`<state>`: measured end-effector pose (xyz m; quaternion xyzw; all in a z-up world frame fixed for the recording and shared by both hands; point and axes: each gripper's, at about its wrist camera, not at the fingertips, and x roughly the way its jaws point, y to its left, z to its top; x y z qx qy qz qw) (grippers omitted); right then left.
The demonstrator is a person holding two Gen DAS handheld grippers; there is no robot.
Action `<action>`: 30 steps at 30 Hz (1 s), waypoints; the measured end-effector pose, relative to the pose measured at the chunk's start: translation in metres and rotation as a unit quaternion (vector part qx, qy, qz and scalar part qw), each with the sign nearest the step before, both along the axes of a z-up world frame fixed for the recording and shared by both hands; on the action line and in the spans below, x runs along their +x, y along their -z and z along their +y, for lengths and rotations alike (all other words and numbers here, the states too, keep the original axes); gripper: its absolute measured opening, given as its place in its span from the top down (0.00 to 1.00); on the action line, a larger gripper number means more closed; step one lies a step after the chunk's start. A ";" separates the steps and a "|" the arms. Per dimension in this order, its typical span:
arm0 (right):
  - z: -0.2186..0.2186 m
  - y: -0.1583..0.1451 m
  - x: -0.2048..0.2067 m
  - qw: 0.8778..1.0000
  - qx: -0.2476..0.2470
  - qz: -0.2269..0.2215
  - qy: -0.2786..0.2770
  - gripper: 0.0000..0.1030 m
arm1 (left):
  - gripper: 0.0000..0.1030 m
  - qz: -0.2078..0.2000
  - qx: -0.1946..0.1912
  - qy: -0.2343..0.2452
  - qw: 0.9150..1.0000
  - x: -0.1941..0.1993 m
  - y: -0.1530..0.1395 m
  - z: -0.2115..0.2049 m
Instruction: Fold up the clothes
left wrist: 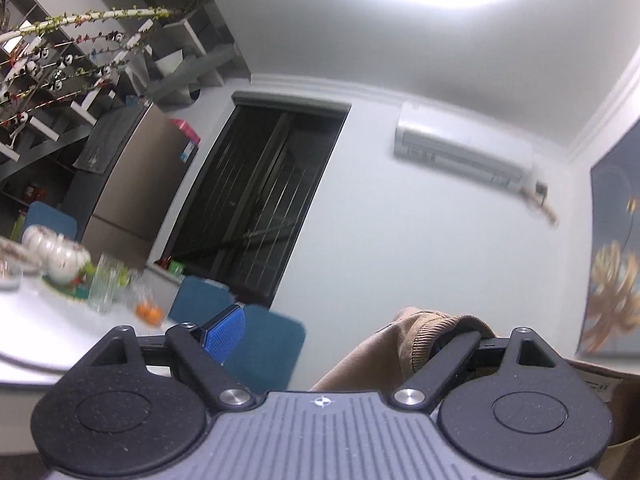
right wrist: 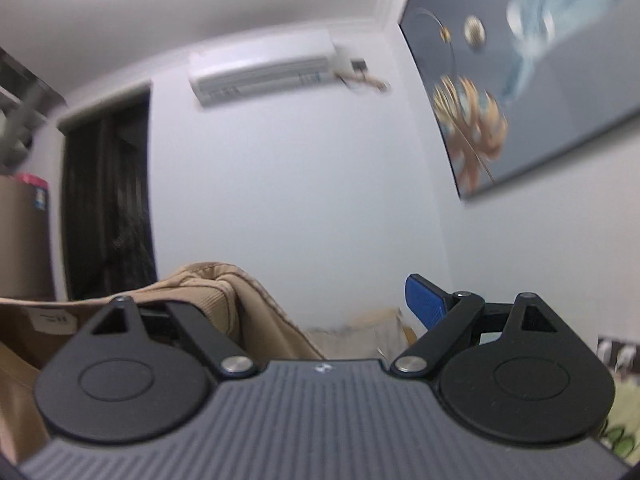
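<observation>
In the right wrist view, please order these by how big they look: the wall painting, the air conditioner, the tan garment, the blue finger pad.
1. Wall painting
2. Tan garment, though it is close to the camera and partly hidden, so this place is unsure
3. Air conditioner
4. Blue finger pad

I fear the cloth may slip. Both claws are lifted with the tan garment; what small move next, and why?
Probably close both: the tan garment only drapes over one finger of the left claw and the right claw, jaws wide open.
</observation>
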<state>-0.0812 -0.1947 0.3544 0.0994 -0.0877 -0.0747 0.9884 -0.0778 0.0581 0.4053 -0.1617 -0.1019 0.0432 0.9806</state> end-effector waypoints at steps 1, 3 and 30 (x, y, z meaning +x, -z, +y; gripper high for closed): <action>0.000 -0.015 -0.010 1.000 0.004 -0.001 -0.008 0.13 | 0.14 0.001 0.004 0.005 1.000 -0.009 -0.015 0.003; 0.002 -0.039 -0.025 1.000 0.002 0.000 -0.009 0.13 | 0.13 0.013 0.025 0.012 1.000 -0.026 -0.042 0.004; -0.084 0.220 0.350 0.977 -0.002 0.210 0.025 0.07 | 0.08 0.245 0.083 0.045 0.965 0.416 0.256 0.007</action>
